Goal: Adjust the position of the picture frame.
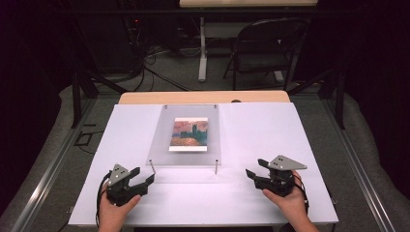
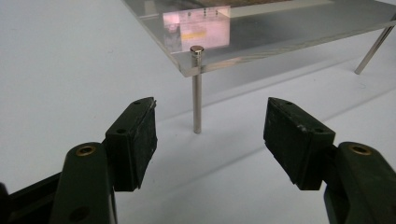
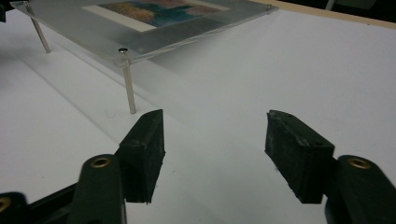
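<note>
Left hand-held gripper (image 2: 210,135) agape, facing plate's post (image 2: 197,91)

This looks like a lab or recording studio: dark curtained walls surround a desk (image 1: 270,145) covered with a white board, standing on grey carpet between metal floor rails (image 1: 46,179). At twelve o'clock, loose cables (image 1: 154,58) trail across the floor beside a black folding chair (image 1: 266,48) and another table's leg (image 1: 203,48).
</note>
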